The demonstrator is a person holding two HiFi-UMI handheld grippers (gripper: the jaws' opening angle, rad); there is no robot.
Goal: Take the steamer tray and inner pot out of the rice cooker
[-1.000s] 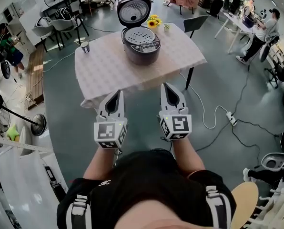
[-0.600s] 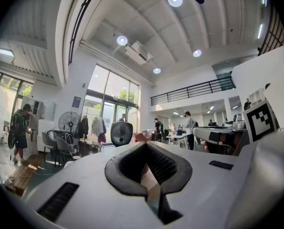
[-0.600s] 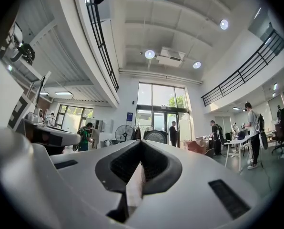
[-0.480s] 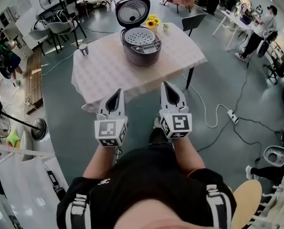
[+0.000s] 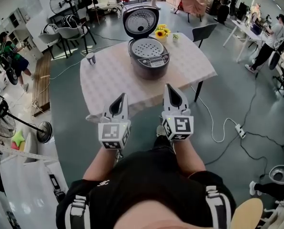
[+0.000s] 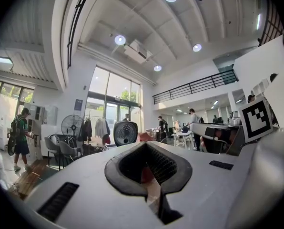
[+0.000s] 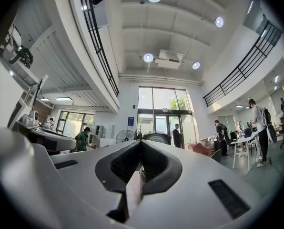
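Directly below the head camera, a person in a black top holds two white grippers out side by side, well short of a table [image 5: 108, 78] covered in a pale cloth. The left gripper [image 5: 121, 99] has its fingers pressed together with nothing between them, and its own view shows the two halves meeting. The right gripper [image 5: 170, 90] is the same: fingers together, empty.

At twelve o'clock from the grippers, well apart from them, a dark rice cooker [image 5: 149, 63] stands on the table. Its lid [image 5: 140, 19] is raised upright on the cooker's twelve o'clock side. The steamer tray [image 5: 147, 47], a pale round disc dotted with holes, sits in the cooker's mouth. The inner pot lies beneath it and cannot be seen. A small can [image 5: 90, 57] stands at nine o'clock of the cooker, and sunflowers [image 5: 162, 32] stand at one o'clock, just behind it.

Nothing is lifted out yet. The tray is probably thin, stiff and light. A pinch on its rim at three or nine o'clock should raise it, once the fingers part. No handle can be made out. The pot is likely heavier, rigid and smooth-walled, so slippery. Gripping its rim at opposite sides with both grippers, one finger inside the wall and one outside, would hold it steadier. Whether it is full or hot cannot be told.
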